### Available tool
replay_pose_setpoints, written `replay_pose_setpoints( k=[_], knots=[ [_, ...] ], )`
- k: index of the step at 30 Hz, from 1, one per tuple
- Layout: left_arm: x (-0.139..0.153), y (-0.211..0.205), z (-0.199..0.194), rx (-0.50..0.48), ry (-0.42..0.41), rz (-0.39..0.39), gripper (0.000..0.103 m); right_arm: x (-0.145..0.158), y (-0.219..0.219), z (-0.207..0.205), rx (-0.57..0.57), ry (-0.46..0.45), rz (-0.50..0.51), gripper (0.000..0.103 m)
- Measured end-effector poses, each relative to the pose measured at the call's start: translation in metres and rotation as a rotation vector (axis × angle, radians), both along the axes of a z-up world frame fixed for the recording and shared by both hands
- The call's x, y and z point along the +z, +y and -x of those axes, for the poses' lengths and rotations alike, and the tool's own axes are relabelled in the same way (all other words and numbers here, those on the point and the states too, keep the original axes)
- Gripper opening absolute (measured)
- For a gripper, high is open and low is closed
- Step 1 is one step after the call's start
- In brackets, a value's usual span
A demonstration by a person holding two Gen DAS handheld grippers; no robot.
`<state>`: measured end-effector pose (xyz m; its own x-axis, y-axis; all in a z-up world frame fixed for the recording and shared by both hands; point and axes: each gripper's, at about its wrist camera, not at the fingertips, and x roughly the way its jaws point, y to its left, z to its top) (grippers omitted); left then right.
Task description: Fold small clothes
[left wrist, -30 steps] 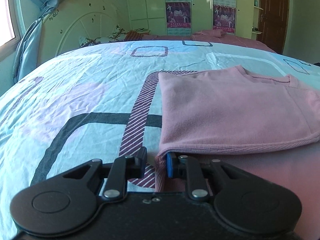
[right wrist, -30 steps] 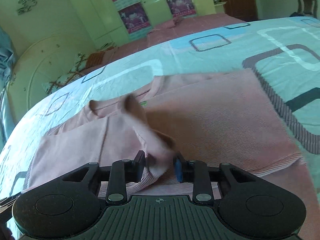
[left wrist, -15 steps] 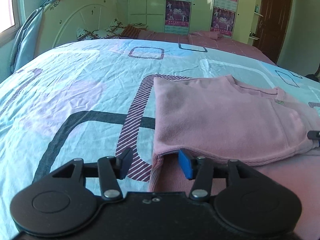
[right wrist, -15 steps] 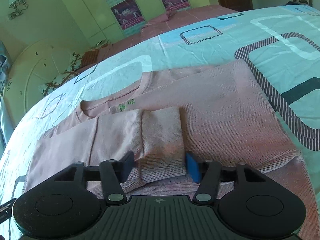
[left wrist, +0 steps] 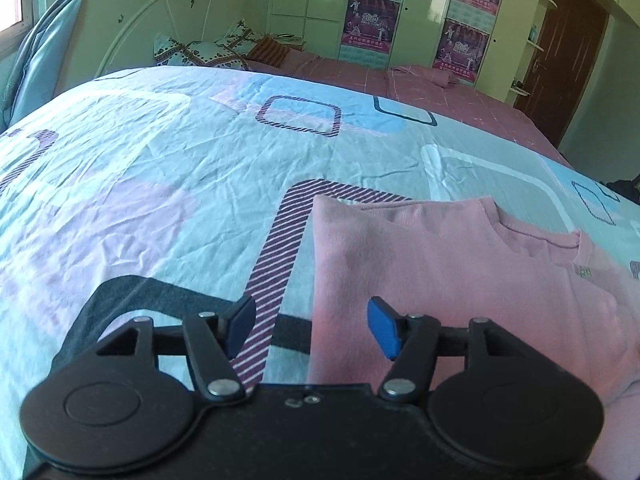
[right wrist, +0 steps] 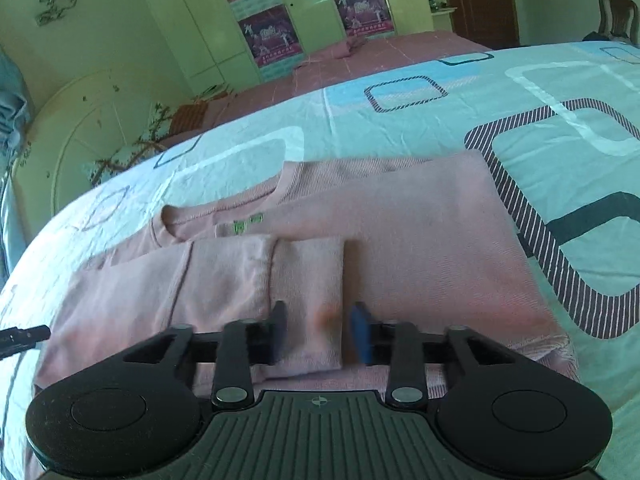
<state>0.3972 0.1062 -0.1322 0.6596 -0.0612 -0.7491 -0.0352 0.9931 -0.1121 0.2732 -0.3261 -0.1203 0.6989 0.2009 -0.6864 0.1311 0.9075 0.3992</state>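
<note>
A small pink long-sleeved top (left wrist: 460, 280) (right wrist: 420, 240) lies flat on the patterned bed cover (left wrist: 160, 184) (right wrist: 540, 92), its sides folded inward. One sleeve (right wrist: 308, 276) lies folded across the body. My left gripper (left wrist: 312, 326) hovers over the garment's left folded edge, jaws opening, pads clear of the cloth. My right gripper (right wrist: 318, 330) stands just above the sleeve cuff, jaws opening, with the cuff lying loose below the gap. A tip of the left gripper (right wrist: 22, 338) shows at the right wrist view's left edge.
The bed cover is pale blue with dark and striped rectangles. A white headboard (left wrist: 152, 36) and pillows (left wrist: 200, 54) stand at the far end, a pink sheet (left wrist: 400, 84) beyond the cover, green wardrobes (left wrist: 416, 12) and a brown door (left wrist: 568, 48) behind.
Both grippers opened and let go of the pink cloth. The lifted sleeve now lies flat on the body. The left gripper has drawn back and up from the folded edge.
</note>
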Motion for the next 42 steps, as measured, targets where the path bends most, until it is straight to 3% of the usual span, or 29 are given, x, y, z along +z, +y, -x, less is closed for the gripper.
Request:
replay_pose_setpoints(
  k=[7, 9, 10, 11, 15, 19, 20, 22, 26, 28, 34, 40, 42],
  knots=[
    [-0.016, 0.000, -0.039, 0.024, 0.007, 0.072, 0.046, -0.008, 0.010, -0.040, 0.000, 0.018, 0.019, 0.051],
    [-0.021, -0.004, -0.044, 0.014, 0.004, 0.069, 0.035, -0.012, 0.016, -0.048, 0.020, 0.028, 0.027, 0.040],
    [-0.023, -0.006, -0.045, 0.011, 0.000, 0.062, 0.024, -0.014, 0.020, -0.051, 0.028, 0.032, 0.029, 0.025],
    [-0.025, -0.009, -0.046, 0.009, -0.006, 0.048, 0.019, -0.016, 0.023, -0.052, 0.039, 0.030, 0.024, 0.015],
    [-0.025, -0.015, -0.043, 0.017, -0.045, 0.002, 0.012, -0.010, 0.032, -0.051, 0.060, -0.007, 0.085, 0.008],
    [-0.028, -0.015, -0.042, 0.033, -0.061, -0.008, 0.012, 0.001, 0.028, -0.043, 0.011, -0.095, 0.211, 0.007],
    [-0.030, -0.017, -0.042, 0.032, -0.062, -0.021, 0.012, -0.004, 0.027, -0.045, 0.016, -0.078, 0.223, 0.007],
    [-0.030, -0.023, -0.042, 0.020, -0.066, -0.059, 0.012, -0.021, 0.025, -0.051, 0.025, -0.016, 0.218, 0.007],
    [-0.024, -0.029, -0.037, -0.020, -0.068, -0.127, 0.021, -0.013, 0.021, -0.049, 0.006, -0.040, 0.191, 0.011],
    [-0.018, -0.029, -0.029, -0.021, -0.077, -0.122, 0.023, -0.005, 0.017, -0.043, -0.011, -0.065, 0.175, 0.018],
    [-0.002, -0.047, 0.004, -0.065, -0.113, -0.114, 0.027, 0.013, 0.032, -0.033, 0.060, -0.111, 0.156, 0.019],
    [-0.006, -0.080, 0.025, -0.144, -0.057, -0.078, 0.032, 0.011, 0.058, -0.031, 0.133, -0.096, 0.143, 0.020],
    [-0.010, -0.087, 0.026, -0.154, -0.037, -0.091, 0.033, 0.012, 0.061, -0.029, 0.130, -0.101, 0.157, 0.035]
  ],
)
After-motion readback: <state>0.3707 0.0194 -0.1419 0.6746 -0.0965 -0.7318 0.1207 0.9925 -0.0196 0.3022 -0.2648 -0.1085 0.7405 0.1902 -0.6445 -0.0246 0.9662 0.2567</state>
